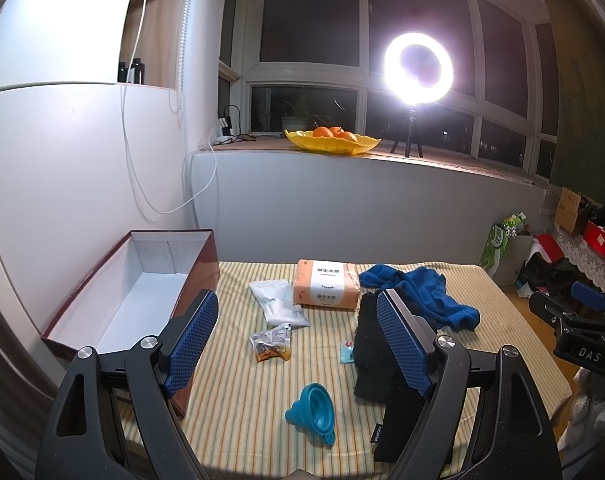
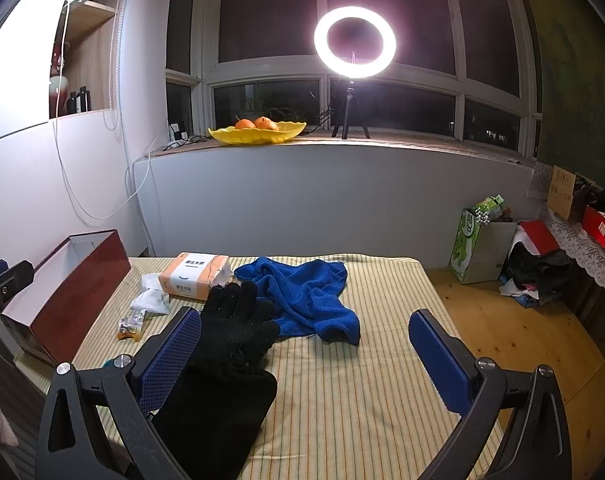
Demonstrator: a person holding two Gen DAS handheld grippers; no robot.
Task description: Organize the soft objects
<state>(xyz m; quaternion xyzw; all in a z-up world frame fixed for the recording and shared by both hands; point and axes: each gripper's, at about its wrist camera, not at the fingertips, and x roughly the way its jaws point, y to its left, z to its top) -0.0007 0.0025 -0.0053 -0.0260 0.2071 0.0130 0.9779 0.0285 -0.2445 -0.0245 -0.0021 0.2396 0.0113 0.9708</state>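
The left gripper (image 1: 298,346) is held with its fingers spread wide and nothing is clamped between them. The right gripper (image 2: 304,354) is likewise spread wide, with no object gripped.

A striped cloth (image 1: 238,396) covers the work surface under both grippers.

Left wrist view:
- An open dark-red box (image 1: 114,304) with a white interior is located just outside the left finger (image 1: 194,340); the finger overlaps the box wall in the picture, and contact cannot be determined.
- A black glove (image 1: 372,356) lies partly behind the right finger (image 1: 404,340).
- A blue towel (image 1: 418,292) is crumpled beyond the right fingertip.
- An orange tissue pack (image 1: 326,286) is positioned ahead, between the finger lines, with a white plastic bag (image 1: 278,300) just to its left.
- A small snack packet (image 1: 270,342) lies between the fingers.
- A teal collapsible funnel (image 1: 314,404) lies between the fingers, nearer to the camera.

Right wrist view:
- The black glove (image 2: 230,360) lies against the inner side of the left finger (image 2: 170,354), its fingers pointing away from the camera.
- The blue towel (image 2: 302,296) lies ahead between the fingers, its near edge beside the glove's fingertips.
- The tissue pack (image 2: 194,276) and the box (image 2: 74,280) are located ahead and to the left of the left finger.
- The right finger (image 2: 438,356) stands over bare cloth.
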